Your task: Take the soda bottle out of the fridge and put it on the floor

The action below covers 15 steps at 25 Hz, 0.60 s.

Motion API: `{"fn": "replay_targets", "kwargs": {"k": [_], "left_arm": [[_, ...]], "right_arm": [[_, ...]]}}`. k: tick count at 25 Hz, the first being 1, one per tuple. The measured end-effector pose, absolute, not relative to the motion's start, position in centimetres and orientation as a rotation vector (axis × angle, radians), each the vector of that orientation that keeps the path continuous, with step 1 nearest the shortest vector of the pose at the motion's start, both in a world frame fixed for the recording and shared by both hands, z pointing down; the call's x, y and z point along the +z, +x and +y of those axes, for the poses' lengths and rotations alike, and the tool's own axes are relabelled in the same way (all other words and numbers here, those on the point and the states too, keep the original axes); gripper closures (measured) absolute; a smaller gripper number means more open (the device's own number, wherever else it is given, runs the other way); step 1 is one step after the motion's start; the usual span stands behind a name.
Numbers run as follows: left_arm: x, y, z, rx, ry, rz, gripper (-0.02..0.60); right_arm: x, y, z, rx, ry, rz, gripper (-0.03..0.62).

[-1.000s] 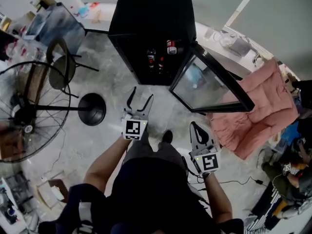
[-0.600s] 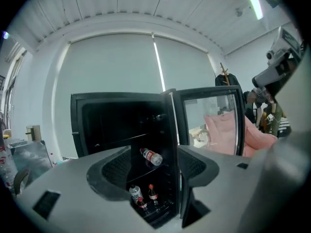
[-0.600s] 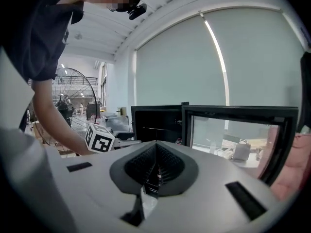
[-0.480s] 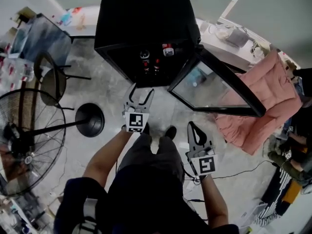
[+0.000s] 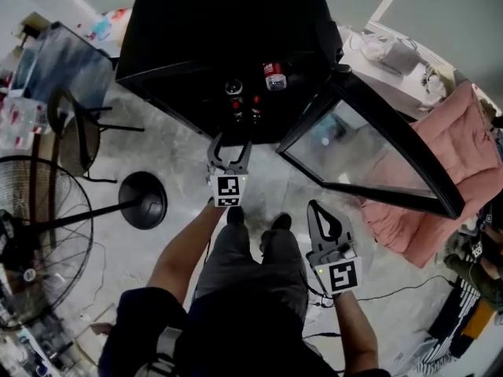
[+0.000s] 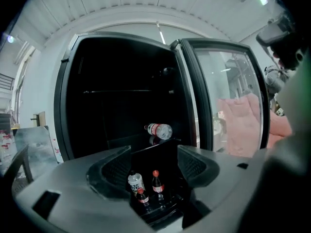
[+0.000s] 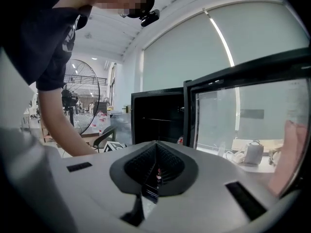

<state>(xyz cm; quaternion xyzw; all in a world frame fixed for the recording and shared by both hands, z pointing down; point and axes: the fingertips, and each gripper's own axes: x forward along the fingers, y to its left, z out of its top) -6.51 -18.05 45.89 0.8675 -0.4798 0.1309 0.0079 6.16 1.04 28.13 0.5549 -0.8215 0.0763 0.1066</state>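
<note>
Concrete floor [image 5: 174,149], open black fridge [image 5: 228,22], soda bottles [image 5: 234,93] inside

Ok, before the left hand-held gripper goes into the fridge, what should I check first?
1. Fridge door swung open: ok.
2. Left hand-held gripper jaws apart, gripping nothing: ok.
3. Upright bottles on the bottom level framed between its jaws, not yet reached: ok.
4. Right hand-held gripper shut, held back from the door: ok.
5. Which is the soda, those or the lying bottle on the shelf above: cannot tell.
</note>
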Motion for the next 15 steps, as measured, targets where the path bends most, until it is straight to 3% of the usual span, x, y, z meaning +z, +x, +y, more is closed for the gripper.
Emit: {"fn": "replay_targets", "kwargs": {"k": [15], "left_arm": [[66.6,-6.3,-27.1,0.520,2.584,-1.595,0.284]], "right_arm": [[41.2,5.2,-2.3,0.190,1.566,-2.496,0.576]]}}
